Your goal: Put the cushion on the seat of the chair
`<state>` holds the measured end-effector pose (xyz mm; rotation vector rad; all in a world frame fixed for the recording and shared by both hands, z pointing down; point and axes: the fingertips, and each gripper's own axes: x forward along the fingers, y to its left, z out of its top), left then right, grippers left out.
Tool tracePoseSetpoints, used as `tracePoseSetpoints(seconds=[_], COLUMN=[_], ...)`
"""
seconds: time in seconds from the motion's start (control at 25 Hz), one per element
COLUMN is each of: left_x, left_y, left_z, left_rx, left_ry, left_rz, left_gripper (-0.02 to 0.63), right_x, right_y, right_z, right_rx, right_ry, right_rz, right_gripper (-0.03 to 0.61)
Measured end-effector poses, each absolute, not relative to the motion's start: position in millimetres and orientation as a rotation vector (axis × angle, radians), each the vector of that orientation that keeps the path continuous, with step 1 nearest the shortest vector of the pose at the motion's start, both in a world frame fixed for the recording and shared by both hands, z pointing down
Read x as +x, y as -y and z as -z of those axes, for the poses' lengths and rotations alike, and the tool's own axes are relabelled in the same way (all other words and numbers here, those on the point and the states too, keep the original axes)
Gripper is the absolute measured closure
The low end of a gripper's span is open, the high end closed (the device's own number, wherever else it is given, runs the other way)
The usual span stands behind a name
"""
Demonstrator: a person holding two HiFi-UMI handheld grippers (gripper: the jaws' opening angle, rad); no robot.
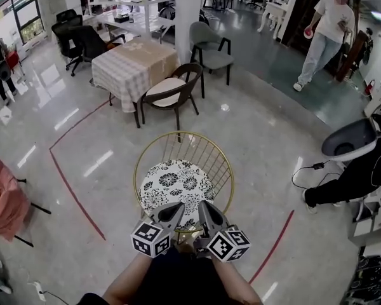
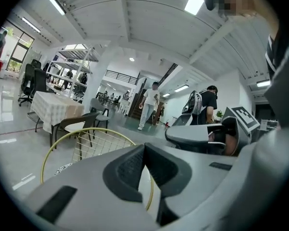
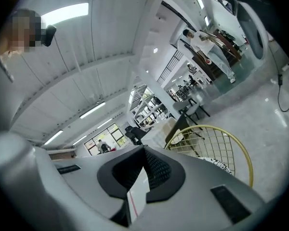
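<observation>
1. The left gripper (image 1: pixel 176 208) hangs over the near rim of the chair (image 1: pixel 183 133), its jaws pressed together on nothing.
2. The flowered cushion (image 1: pixel 174 184) lies flat on the seat, just beyond and below both pairs of jaws. It is round, with no long axis, and neither hand is nearer.
3. The right gripper (image 1: pixel 205 207), just beside the left, is likewise closed and empty.
4. The placing looks done to me.

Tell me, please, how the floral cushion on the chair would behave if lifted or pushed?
The cushion looks thin and soft, so it would probably flop if lifted by one edge. Pushed, it would likely slide until the back of the chair stops it.
</observation>
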<state>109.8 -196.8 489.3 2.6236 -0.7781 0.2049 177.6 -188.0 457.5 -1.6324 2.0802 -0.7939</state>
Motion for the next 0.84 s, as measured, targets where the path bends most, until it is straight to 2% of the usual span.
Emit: tracePoseSetpoints(seconds=[0.84], left_x=[96.1], left_y=[186.5], left_z=[-472.4], left_rx=[2.618], left_ry=[0.796], left_rz=[-0.122], left_gripper=[0.592], right_x=[155.3], right_y=[185.9], right_z=[-433.0], right_rx=[-1.625], right_ry=[-2.176], right_rz=[0.661], right_gripper=[0.578])
